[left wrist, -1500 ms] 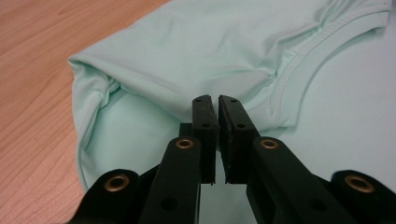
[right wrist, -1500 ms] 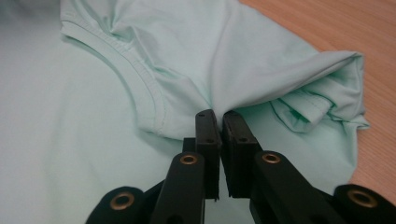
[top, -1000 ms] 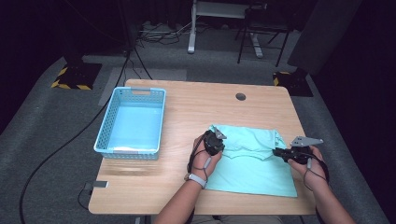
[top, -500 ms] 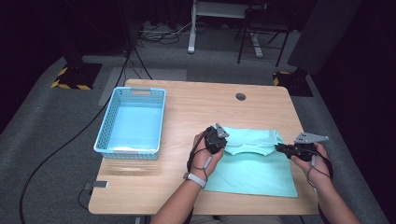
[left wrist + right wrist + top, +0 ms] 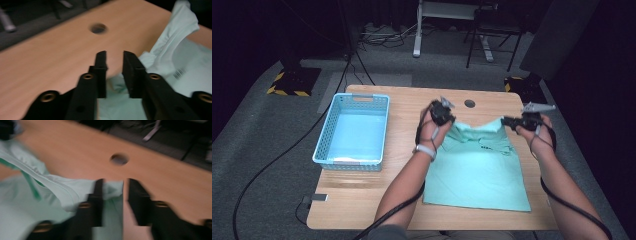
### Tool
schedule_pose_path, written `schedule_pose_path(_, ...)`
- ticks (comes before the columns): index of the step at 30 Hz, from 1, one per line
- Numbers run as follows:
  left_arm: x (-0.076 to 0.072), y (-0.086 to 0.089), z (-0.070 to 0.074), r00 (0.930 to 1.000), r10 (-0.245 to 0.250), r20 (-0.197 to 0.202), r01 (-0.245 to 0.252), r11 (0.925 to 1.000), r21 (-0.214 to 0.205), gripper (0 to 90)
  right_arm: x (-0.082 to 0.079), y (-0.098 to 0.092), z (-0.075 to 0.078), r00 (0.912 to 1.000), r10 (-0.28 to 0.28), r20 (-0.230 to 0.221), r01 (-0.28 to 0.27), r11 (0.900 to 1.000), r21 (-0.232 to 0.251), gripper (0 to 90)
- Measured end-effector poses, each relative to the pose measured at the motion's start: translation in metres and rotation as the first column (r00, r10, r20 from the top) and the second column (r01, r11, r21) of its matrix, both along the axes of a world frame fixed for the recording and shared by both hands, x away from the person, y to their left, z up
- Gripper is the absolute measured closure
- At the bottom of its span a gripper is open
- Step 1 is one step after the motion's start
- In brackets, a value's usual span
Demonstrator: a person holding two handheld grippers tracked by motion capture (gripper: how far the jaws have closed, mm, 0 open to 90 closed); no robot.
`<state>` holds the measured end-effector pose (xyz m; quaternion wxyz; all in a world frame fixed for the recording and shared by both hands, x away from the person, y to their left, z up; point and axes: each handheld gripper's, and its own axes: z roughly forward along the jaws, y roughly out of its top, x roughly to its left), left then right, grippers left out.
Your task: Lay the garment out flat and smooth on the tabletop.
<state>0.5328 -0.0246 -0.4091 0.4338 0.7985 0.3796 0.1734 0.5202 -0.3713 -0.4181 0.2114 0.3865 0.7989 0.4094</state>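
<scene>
The left gripper has just been opening, its fingers apart with nothing pinched. Mint shirt lies at three o'clock, tabletop hole at twelve.

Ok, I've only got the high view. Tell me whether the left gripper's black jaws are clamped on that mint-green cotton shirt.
Observer: No. In the left gripper view the left gripper has just been opening its jaws. They stand apart, and the mint-green shirt shows beyond the gap, not pinched.
Operator: Now check the right one.
Observer: In the right gripper view the right gripper has also just been opening. A shirt edge sits between the jaws beside one of them, with a clear gap to the other.
Operator: Report any marking on the cloth.
Observer: The left gripper view shows a small dark barcode-like print of fine stripes on the shirt.
</scene>
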Motion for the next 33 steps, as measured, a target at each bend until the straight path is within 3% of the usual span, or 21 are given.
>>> schedule_pose_path(1,0.0,0.006,0.01,0.998,0.063,0.007,-0.062,0.9974,-0.037,65.2,0.01,-0.003,0.004,0.9972,-0.061,0.044,0.059,0.9975,0.04,46.7)
schedule_pose_path(2,-0.006,0.009,0.018,0.9971,0.072,0.026,-0.071,0.9961,-0.052,59.0,0.013,-0.005,0.008,0.9921,-0.096,0.081,0.09,0.9933,0.072,43.9)
schedule_pose_path(4,-0.023,0.009,0.02,0.9977,0.044,0.052,-0.044,0.9989,0.014,55.4,0.003,-0.009,0.013,0.9898,-0.097,0.104,0.087,0.9918,0.093,39.4)
schedule_pose_path(5,-0.03,0.009,0.015,0.9988,0.023,0.044,-0.025,0.9991,0.034,54.7,-0.003,-0.011,0.012,0.9904,-0.092,0.103,0.083,0.993,0.084,39.3)
schedule_pose_path(8,-0.045,0.011,-0.006,0.9998,0.002,-0.02,-0.001,0.9991,0.043,54.7,-0.02,-0.015,0.001,0.9962,-0.064,0.06,0.061,0.9969,0.05,39.3)
schedule_pose_path(13,-0.066,0.003,-0.038,0.9971,-0.04,-0.064,0.047,0.9927,0.111,54.7,-0.042,-0.011,-0.021,0.9998,-0.018,0.003,0.018,0.9998,0.011,38.8)
schedule_pose_path(20,-0.079,-0.008,-0.077,0.9823,-0.102,-0.157,0.129,0.9767,0.172,54.9,-0.061,0.007,-0.052,0.9918,0.089,-0.092,-0.095,0.994,-0.055,37.2)
schedule_pose_path(23,-0.084,-0.009,-0.084,0.9783,-0.108,-0.177,0.14,0.9734,0.181,56.2,-0.066,0.013,-0.064,0.985,0.126,-0.118,-0.134,0.9889,-0.064,36.4)
schedule_pose_path(28,-0.095,-0.008,-0.085,0.9805,-0.106,-0.165,0.138,0.9714,0.194,56.8,-0.073,0.016,-0.081,0.9762,0.155,-0.152,-0.168,0.9824,-0.081,35.6)
schedule_pose_path(33,-0.11,-0.004,-0.086,0.9822,-0.098,-0.16,0.129,0.9718,0.197,57.0,-0.083,0.018,-0.086,0.9792,0.16,-0.125,-0.17,0.9829,-0.072,33.8)
